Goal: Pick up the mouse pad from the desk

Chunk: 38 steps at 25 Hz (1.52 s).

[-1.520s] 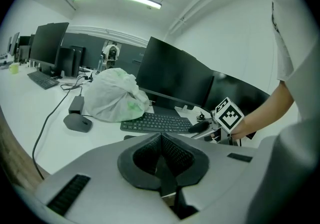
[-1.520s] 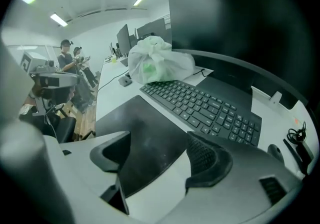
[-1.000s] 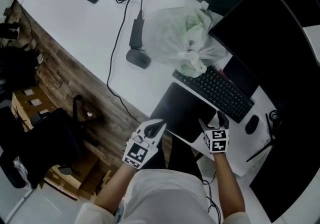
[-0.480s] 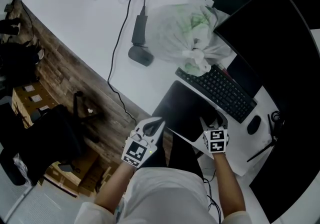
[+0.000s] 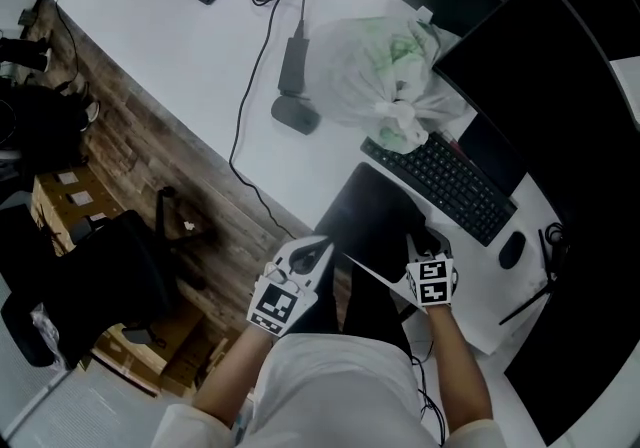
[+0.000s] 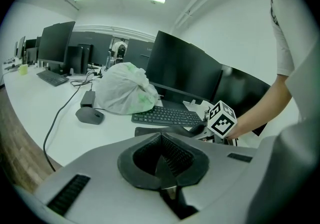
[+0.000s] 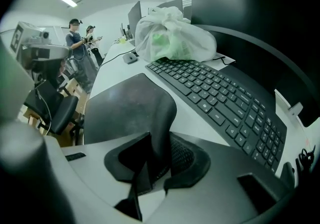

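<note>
R claw (image 5: pixel 424 242) is clamped narrow on the near edge of the mouse pad (image 5: pixel 372 219). In the right gripper view the pad (image 7: pixel 125 105) curls up between the pads of the R claw (image 7: pixel 152 165), and the rest lies flat on the desk (image 5: pixel 180 46), ahead and to the claw's left. The keyboard (image 5: pixel 447 186) is just beyond the pad, ahead-right of the jaws. L claw (image 5: pixel 309 255) hangs off the desk's near edge, left of the pad and not touching it. Its jaws are together w/ nothing in them, per the left gripper view (image 6: pixel 162 165).

Step in hand, by my read: grip made, lift next.
- Keep the pinch firm; the pad is thin and floppy and prob. sags or slips if only the lip is held.
- Raise and pull back toward the body so the far edge peels off w/o dragging into the keyboard.
- L claw could support the free left edge if it droops.

Vs earlier frame:
- R jaws were wide and have just been closing, now w/ the pad edge between them.
- The pad's near edge looked flat on the desk then and is bent up at the claw now.
- L claw is in about the same spot.
- The camera has shifted a bit.
</note>
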{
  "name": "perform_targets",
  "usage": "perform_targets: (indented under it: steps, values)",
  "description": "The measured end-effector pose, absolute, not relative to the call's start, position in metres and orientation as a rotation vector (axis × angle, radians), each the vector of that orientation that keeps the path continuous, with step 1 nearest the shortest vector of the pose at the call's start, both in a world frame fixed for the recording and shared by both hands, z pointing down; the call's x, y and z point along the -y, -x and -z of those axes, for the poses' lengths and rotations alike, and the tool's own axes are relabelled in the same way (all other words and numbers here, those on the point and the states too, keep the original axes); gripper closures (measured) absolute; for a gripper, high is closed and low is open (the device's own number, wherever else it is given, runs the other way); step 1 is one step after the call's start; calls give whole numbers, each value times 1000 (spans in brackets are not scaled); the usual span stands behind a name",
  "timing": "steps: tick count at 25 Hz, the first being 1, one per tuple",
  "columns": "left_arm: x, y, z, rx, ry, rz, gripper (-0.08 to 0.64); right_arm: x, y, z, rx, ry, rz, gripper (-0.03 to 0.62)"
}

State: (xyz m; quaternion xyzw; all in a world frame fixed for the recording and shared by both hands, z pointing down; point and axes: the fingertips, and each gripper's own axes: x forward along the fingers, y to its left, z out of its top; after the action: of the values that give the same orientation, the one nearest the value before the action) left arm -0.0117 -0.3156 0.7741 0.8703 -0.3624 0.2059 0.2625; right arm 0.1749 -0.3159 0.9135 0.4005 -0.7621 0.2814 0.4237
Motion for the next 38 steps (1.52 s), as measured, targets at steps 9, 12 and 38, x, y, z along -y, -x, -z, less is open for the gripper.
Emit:
perform_targets:
  steps: [9,12,38]
  values:
    - [308,29,-733,1020,-2414,-550,543,308,-160,-887,1945,-990,-714,548]
    - [303,34,-720,1024,-2436,-541,543,306,-153,-871,1963,-1003,-742,548]
    - [240,118,-638,1105,-2497,-338,542,293,-85,-696,2197,-1151,-603,551]
